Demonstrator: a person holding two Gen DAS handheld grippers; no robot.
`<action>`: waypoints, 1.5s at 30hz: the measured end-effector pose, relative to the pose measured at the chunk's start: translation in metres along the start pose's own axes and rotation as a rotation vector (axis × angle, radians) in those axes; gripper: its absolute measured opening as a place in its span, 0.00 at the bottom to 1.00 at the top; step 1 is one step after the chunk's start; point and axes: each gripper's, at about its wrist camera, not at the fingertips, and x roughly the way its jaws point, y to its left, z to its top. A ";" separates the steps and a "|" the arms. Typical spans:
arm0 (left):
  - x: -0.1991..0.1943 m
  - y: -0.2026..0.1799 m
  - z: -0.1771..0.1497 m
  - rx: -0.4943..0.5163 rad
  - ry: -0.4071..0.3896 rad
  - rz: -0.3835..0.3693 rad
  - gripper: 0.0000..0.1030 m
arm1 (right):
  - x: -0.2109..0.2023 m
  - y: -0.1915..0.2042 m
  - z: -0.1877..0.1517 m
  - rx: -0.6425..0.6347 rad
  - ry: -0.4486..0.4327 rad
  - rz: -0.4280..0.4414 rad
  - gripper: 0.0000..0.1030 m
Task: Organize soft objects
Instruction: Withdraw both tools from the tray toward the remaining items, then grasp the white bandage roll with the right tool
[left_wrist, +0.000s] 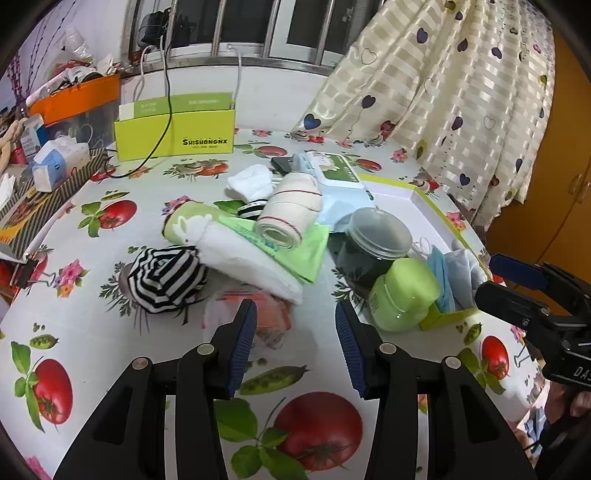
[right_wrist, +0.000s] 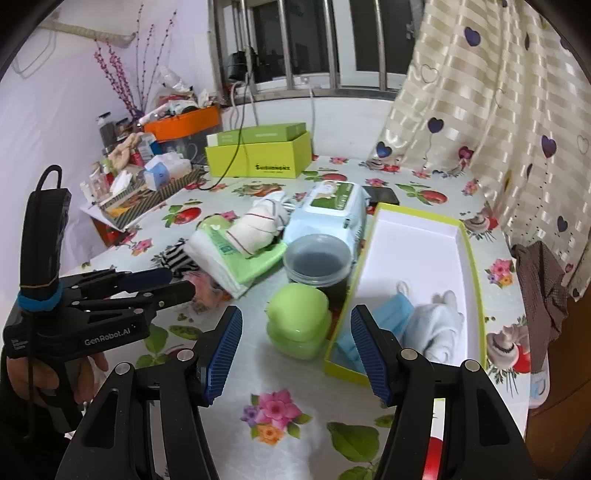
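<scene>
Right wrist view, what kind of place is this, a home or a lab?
Most likely a home room: a fruit-print tablecloth, a heart-patterned curtain by a barred window, and household clutter at the wall.

Bright even light, sharp, fisheye-warped dark corners

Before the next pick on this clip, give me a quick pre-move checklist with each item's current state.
1. Left gripper empty, jaws apart: ok.
2. Right gripper empty, jaws apart: ok.
3. Open box has free floor for more items: ok.
4. Blue mask and pale cloth already inside the box: ok.
5. Striped sock unobstructed on the table: ok.
6. Green jar clear of the box's near corner: not ok, crowds it.
</scene>
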 end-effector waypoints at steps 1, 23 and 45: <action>-0.001 0.002 0.000 -0.002 0.000 0.001 0.44 | 0.001 0.002 0.001 -0.003 0.002 0.001 0.60; -0.003 0.056 0.004 -0.070 -0.031 -0.003 0.44 | 0.059 0.040 0.045 -0.007 0.053 0.087 0.60; 0.010 0.099 -0.001 -0.147 -0.030 -0.034 0.44 | 0.164 0.039 0.093 0.154 0.225 0.060 0.60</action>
